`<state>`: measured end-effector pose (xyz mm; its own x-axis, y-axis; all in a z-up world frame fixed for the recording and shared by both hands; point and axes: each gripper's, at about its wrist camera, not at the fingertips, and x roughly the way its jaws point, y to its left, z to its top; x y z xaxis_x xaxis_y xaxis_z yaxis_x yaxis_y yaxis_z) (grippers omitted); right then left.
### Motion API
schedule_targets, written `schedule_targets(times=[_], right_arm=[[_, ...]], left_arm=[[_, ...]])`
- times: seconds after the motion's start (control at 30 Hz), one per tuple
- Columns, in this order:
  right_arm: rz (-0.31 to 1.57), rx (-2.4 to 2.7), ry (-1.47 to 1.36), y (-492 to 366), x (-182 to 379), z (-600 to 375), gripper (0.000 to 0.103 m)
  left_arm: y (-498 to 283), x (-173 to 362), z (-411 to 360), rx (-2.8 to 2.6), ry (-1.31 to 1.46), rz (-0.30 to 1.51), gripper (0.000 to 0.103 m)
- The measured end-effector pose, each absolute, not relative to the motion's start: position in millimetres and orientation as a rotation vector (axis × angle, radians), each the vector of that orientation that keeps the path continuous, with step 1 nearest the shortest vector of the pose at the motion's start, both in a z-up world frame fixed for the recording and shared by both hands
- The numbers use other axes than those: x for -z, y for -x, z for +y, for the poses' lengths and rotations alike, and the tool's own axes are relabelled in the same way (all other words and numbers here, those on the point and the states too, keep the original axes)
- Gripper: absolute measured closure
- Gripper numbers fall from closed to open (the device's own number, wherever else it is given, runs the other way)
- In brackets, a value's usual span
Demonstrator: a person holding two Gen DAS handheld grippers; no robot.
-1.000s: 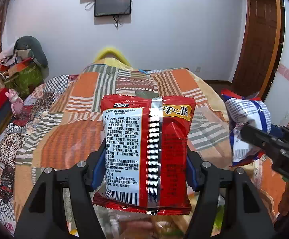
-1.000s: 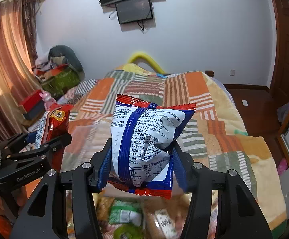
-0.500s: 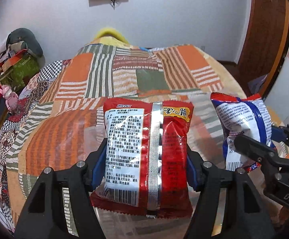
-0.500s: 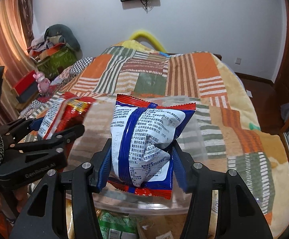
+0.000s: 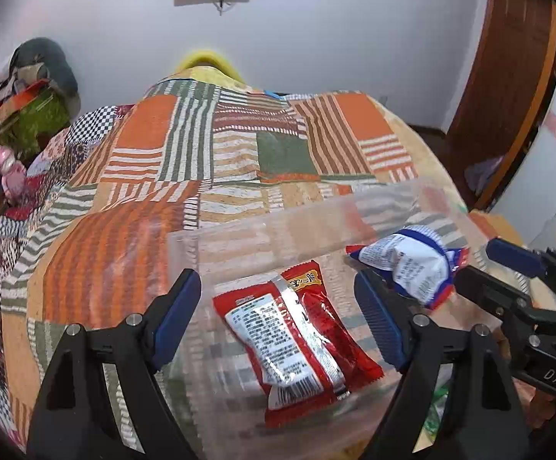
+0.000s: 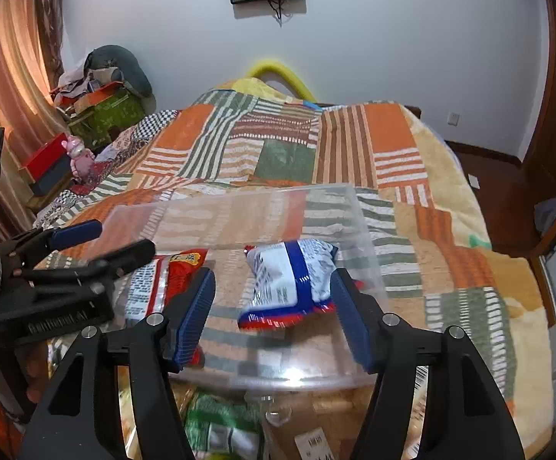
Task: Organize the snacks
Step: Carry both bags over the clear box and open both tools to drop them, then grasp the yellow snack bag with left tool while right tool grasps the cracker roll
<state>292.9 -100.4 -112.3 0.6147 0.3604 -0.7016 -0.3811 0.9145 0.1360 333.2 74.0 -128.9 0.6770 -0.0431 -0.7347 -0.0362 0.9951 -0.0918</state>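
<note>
A red snack pack (image 5: 297, 337) lies flat on the floor of a clear plastic bin (image 5: 278, 218), below my left gripper (image 5: 278, 314). The left jaws are opening and their pads stand clear of the pack. A blue and white snack pack (image 6: 289, 276) sits tilted in the same bin (image 6: 239, 199), between the fingers of my right gripper (image 6: 274, 316). The right jaws are opening too, with a wide gap at the left pad. The red pack (image 6: 163, 280) and the left gripper (image 6: 124, 237) show at the left of the right wrist view.
The bin rests on a bed with an orange and green patchwork blanket (image 5: 239, 145). More snack packs, one green (image 6: 220, 425), lie under the bin's near edge. A cluttered pile (image 6: 105, 92) and a pink toy (image 6: 78, 153) stand at the left, a wooden door (image 5: 508, 96) at the right.
Both grippers held their packs upright before. Both jaws have spread, and the red and blue packs have dropped into the clear bin. Both views have come lower over the bin.
</note>
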Motion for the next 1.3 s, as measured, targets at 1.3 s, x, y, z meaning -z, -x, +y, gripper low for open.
schedule_targets(times=[1.3], right_arm=[[0.955, -0.382, 0.034, -212, 157, -160, 0.04]], left_arm=[[-174, 187, 152, -0.148, 0.084, 1.019, 0.016]])
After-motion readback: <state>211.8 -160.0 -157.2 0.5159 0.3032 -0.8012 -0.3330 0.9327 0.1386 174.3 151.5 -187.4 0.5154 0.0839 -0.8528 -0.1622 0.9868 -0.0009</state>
